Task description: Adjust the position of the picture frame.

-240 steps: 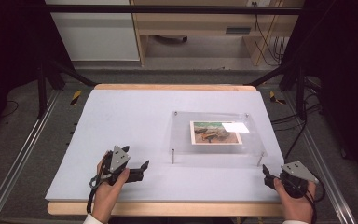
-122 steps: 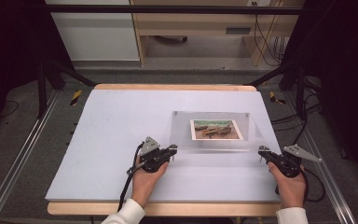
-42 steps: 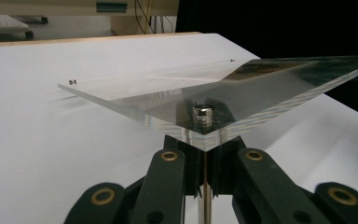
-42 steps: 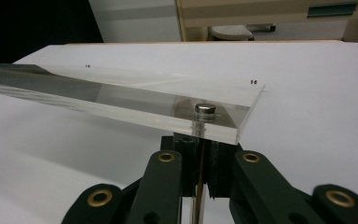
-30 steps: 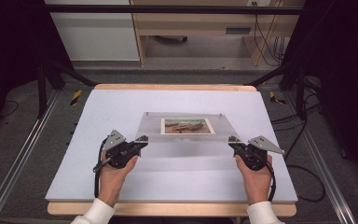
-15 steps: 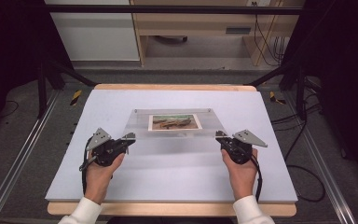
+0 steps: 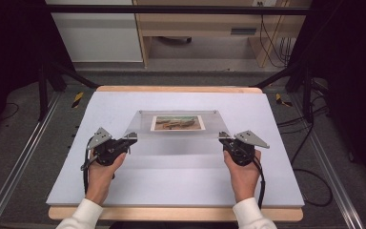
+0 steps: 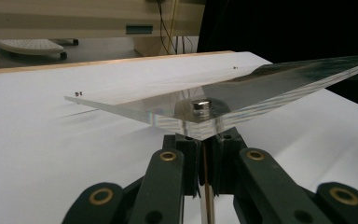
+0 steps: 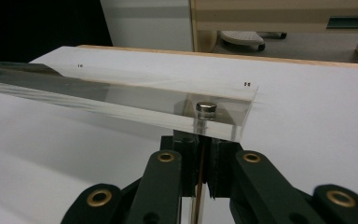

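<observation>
- White sleeve cuffs are worn on both forearms.
- Black linkage jaws are fitted with brass-coloured rivets.
- Each black gripper is topped by a grey three-cornered plate; a black cable is trailed.

The clear frame with the picture inside used to stand near the right edge of the worktop. Now it is in the middle, held up in the air. The left gripper was resting near the front edge, away from the frame. Now its jaws pinch the post under the frame's front left corner. The right gripper was near the front right corner of the worktop. Now its jaws pinch the post under the frame's front right corner.
</observation>
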